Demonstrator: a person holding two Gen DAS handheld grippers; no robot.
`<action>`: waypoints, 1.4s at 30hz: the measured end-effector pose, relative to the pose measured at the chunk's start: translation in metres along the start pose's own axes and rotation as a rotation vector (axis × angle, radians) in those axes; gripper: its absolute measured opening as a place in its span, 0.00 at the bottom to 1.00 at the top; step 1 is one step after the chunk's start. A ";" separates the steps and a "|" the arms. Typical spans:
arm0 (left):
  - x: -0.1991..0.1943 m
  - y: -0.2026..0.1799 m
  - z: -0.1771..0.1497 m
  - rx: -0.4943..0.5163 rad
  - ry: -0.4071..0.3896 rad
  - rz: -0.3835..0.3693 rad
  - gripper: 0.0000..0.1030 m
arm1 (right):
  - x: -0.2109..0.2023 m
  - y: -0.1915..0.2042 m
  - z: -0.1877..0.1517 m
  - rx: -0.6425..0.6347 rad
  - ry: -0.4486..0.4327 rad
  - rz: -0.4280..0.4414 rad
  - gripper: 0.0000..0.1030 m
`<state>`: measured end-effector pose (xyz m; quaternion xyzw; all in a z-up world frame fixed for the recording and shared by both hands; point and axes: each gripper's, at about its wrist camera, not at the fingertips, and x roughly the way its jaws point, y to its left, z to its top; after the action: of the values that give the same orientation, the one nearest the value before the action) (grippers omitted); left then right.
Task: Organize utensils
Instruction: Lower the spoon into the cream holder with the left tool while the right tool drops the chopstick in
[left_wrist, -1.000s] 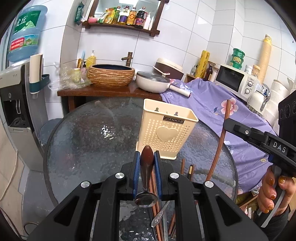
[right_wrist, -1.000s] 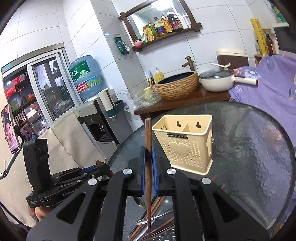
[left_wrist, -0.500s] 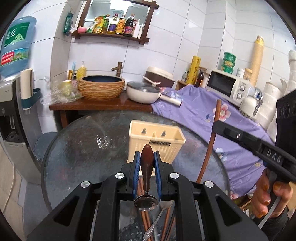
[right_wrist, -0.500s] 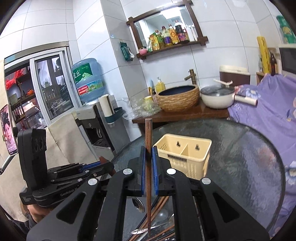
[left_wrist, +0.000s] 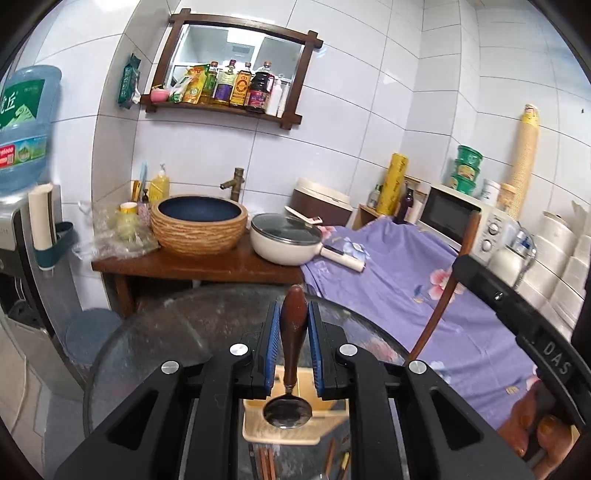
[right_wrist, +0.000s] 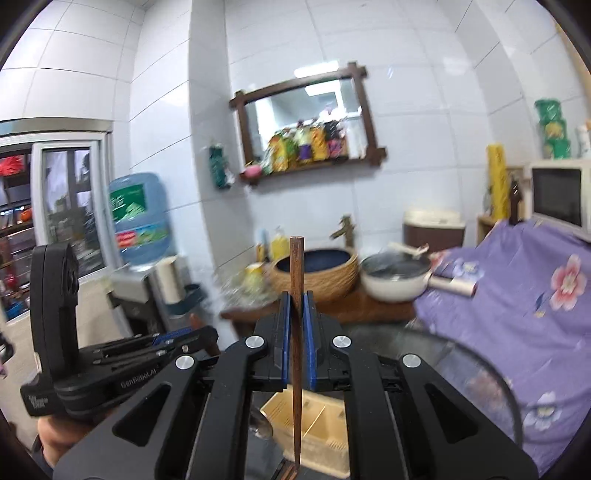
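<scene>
1. Lifted higher since the earlier frames: both grippers, with the cream utensil holder (left_wrist: 295, 417) now low in view beneath them.
2. Left gripper (left_wrist: 291, 347) clamped on a wooden-handled spoon (left_wrist: 293, 332), bowl hanging over the holder.
3. Right gripper (right_wrist: 295, 332) clamped on a wooden chopstick (right_wrist: 295, 280), upright, thin tip down over the holder's edge.
4. More utensils lying on the glass surface (left_wrist: 166, 332) near the holder.

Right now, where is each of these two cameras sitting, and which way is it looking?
Left wrist: rides the left gripper, facing the sink wall; its spoon and the person's hand show.
Right wrist: rides the right gripper, same way; its chopstick and the left gripper show.
Shared: utensil holder, basin, glass table.
</scene>
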<state>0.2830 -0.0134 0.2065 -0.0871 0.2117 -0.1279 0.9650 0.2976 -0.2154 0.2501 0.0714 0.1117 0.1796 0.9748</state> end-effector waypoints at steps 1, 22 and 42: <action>0.005 0.000 0.002 -0.007 0.000 0.001 0.14 | 0.005 -0.001 0.001 0.000 -0.008 -0.016 0.08; 0.106 0.015 -0.058 0.000 0.133 0.072 0.14 | 0.092 -0.038 -0.090 0.019 0.126 -0.137 0.08; 0.119 0.025 -0.086 0.010 0.187 0.082 0.23 | 0.086 -0.058 -0.121 0.076 0.180 -0.146 0.39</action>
<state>0.3556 -0.0327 0.0782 -0.0614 0.3034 -0.0970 0.9459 0.3661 -0.2259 0.1066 0.0836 0.2103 0.1096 0.9679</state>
